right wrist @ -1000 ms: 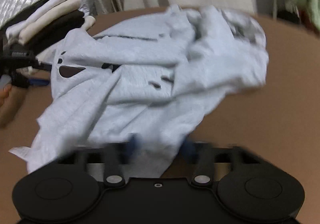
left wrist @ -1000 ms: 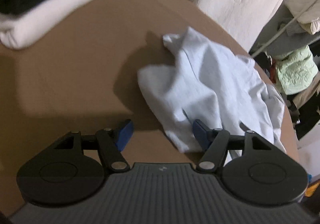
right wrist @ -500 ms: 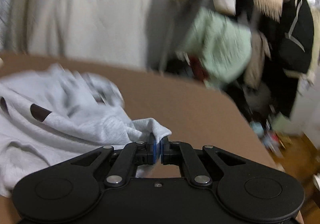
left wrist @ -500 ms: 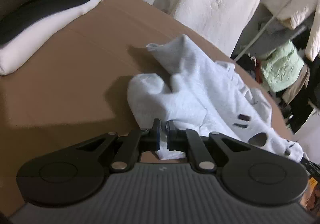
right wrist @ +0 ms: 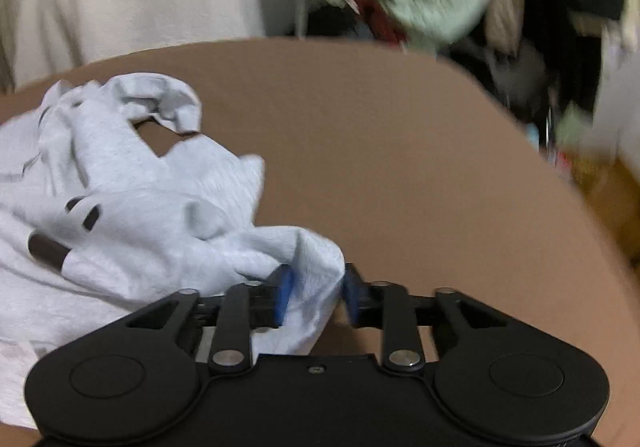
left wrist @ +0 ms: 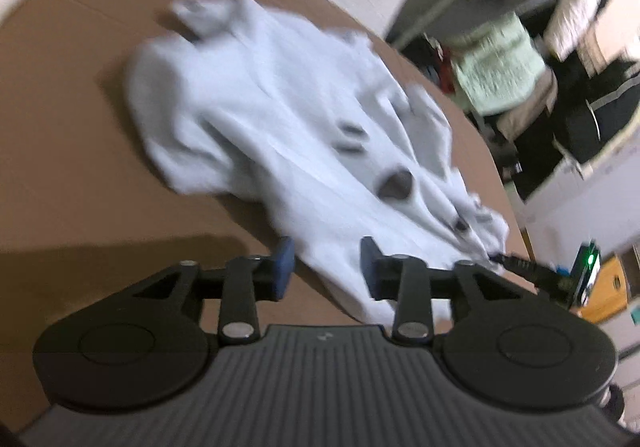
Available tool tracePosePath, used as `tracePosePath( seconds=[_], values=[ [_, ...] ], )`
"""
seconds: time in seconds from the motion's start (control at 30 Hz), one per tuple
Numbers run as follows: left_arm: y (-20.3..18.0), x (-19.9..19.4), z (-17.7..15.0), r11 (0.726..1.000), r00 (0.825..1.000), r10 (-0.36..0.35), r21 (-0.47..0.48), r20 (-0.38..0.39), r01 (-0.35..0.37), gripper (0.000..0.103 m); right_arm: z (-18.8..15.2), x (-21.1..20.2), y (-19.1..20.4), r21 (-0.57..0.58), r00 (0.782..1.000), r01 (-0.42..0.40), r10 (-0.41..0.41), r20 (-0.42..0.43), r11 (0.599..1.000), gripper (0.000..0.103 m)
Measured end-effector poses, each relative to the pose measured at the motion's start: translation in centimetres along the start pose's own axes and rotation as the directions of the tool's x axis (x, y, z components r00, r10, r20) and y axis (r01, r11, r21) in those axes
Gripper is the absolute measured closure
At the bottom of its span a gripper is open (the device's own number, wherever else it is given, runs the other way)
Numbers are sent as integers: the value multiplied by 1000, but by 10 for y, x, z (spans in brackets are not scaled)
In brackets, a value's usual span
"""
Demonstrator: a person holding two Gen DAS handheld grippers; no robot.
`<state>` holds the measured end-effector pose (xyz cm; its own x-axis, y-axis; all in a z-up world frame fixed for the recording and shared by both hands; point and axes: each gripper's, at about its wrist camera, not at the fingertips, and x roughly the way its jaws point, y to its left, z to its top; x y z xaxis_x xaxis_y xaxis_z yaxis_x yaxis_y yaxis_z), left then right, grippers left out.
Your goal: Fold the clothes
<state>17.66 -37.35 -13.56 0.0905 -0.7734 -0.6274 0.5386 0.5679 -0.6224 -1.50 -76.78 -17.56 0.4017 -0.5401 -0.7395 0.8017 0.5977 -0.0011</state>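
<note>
I am watching the pale grey garment (left wrist: 280,135) lying crumpled on the brown table (left wrist: 72,167), spreading away from both tools. The left gripper (left wrist: 326,267) has just been opening and is standing released, the near hem lying between its pads, unpinched. The right gripper (right wrist: 316,293) has likewise just been opening, a bunched corner sitting loosely between its blue pads. My worry: that corner is creeping toward the table's edge, and cloth snagging a pad could drag the spread askew.

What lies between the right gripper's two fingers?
A bunched corner of the pale grey garment sits between the right gripper's fingers, which have just been opening; right wrist view.
</note>
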Motion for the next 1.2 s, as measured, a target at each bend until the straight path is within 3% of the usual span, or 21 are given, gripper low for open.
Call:
tracePosePath(
  seconds=[0.1,0.23,0.3,0.4,0.47,0.5,0.53,0.63,0.7,0.77,0.8,0.83,0.9,0.97,1.03,1.1,1.13,1.17,1.2],
  values=[
    [-15,28,-12,999,997,3,-41,-74,-6,58,-12,-7,-31,243,981,-148,173,-88,959,55],
    [-17,52,-23,994,996,4,-104,-93,-14,55,-33,-8,-69,558,895,-305,433,-110,772,39],
    [-14,61,-25,991,997,22,-132,-81,-32,53,-40,-2,-73,603,873,-314,472,-120,733,38],
    [-9,75,-22,979,997,11,-203,-81,-28,47,-42,4,-49,491,891,-311,429,-146,814,35],
    [-11,82,-17,980,996,27,-195,-82,-43,75,-35,4,-31,405,900,-346,421,-111,846,37],
    [-16,85,-13,985,995,61,-156,-79,-73,99,-32,5,-21,348,895,-383,437,-89,856,65],
    [-24,86,-10,988,992,109,-100,-68,-115,99,-29,8,-13,294,888,-414,454,-80,861,94],
    [-71,71,-6,963,967,249,91,51,-253,99,-19,5,5,141,915,-398,404,-14,907,94],
    [-112,45,-8,913,937,315,222,153,-343,99,-14,-17,6,90,910,-414,410,58,906,94],
    [-149,7,-13,845,895,365,313,257,-434,99,-11,-57,-1,32,878,-468,461,128,883,94],
    [-161,-18,-18,841,888,352,316,295,-439,99,-12,-81,-3,-2,860,-496,491,141,869,94],
    [-166,-41,-26,856,892,338,296,299,-423,99,-12,-105,-6,-36,840,-521,520,153,853,94],
    [-175,-87,-44,885,900,310,254,306,-391,99,-28,-145,1,-119,863,-482,493,106,868,94],
    [-168,-106,-74,880,894,364,217,263,-422,99,-53,-176,10,-197,882,-450,468,59,871,94],
    [-146,-95,-102,854,877,454,202,159,-479,98,-92,-181,17,-190,882,-468,469,-43,863,94],
    [-110,-70,-120,856,863,505,136,-8,-499,98,-126,-162,30,-203,879,-472,441,-181,858,94],
    [-95,-61,-125,868,869,492,102,-57,-485,98,-133,-152,37,-242,894,-439,393,-217,865,95],
    [-89,-56,-129,865,863,501,88,-71,-495,98,-138,-145,42,-286,907,-408,348,-238,867,94],
    [-83,-50,-133,860,856,509,75,-84,-504,97,-135,-142,41,-269,898,-422,358,-257,866,94]
  ],
)
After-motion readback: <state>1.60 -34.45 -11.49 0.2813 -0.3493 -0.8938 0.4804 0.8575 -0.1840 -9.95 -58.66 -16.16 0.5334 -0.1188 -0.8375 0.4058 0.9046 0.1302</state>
